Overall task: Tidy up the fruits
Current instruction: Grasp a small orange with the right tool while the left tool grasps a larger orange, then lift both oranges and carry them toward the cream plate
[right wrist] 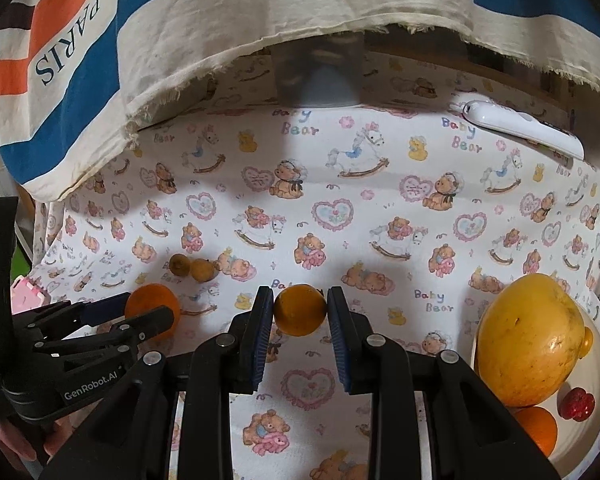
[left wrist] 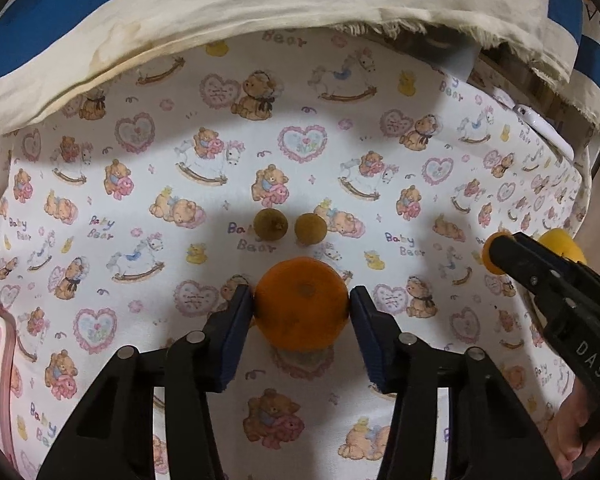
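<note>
Left gripper (left wrist: 301,312) ribbed pads touching round dimpled orange (left wrist: 301,304), right gripper (right wrist: 300,312) clamping smooth yellow fruit (right wrist: 300,310), printed cloth (left wrist: 140,200).

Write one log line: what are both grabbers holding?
left gripper: closing around orange | right gripper: shut on yellow fruit

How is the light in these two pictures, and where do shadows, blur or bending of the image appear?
Left wrist view: soft light from above, grey shadows on the bear-printed white cloth around the two small brown round fruits; edges bend, corners go black. Right wrist view: a shadow behind the small orange citrus fruit in the right tool; the folded striped cloth bag curves strongly; the big yellow fruit looks sharp.
</note>
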Action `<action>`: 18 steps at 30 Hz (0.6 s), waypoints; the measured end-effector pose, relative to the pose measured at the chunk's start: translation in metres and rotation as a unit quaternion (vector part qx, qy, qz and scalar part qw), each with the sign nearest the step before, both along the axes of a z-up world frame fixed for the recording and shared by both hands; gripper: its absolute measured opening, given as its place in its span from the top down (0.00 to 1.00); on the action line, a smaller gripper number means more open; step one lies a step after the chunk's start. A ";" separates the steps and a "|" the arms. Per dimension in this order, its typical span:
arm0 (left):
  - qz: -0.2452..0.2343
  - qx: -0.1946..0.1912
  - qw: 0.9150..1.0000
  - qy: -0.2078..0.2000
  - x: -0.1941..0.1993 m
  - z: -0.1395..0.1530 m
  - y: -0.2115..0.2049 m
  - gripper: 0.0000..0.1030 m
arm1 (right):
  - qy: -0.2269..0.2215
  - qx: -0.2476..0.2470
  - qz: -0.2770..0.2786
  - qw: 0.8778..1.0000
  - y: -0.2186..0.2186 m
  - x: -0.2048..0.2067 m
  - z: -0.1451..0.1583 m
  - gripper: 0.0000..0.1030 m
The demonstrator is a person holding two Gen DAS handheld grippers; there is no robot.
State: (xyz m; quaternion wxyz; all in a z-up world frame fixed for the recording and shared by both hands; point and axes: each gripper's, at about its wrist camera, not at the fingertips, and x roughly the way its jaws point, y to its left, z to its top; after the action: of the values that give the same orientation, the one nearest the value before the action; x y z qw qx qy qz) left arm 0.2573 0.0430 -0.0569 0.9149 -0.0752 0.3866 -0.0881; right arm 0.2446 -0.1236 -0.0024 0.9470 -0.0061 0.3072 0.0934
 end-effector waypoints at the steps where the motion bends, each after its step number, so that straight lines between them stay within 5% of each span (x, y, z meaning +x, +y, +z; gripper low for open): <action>1: 0.001 -0.003 1.000 0.000 0.000 0.000 0.000 0.53 | -0.005 -0.001 0.000 1.000 0.000 -0.001 0.000 0.72; 8: 0.018 -0.022 1.000 -0.012 -0.004 0.005 0.012 0.54 | -0.031 -0.017 -0.004 0.999 0.005 -0.007 -0.005 0.72; 18: 0.016 -0.039 0.991 -0.124 -0.028 0.032 0.018 0.54 | -0.072 -0.001 -0.023 0.997 -0.002 -0.019 -0.001 0.72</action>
State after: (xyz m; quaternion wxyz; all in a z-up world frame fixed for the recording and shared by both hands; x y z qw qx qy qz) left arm 0.2292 0.0608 -0.0252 0.9536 -0.1056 0.2648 -0.0971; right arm 0.2257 -0.1258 -0.0035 0.9687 -0.0072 0.2379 0.0708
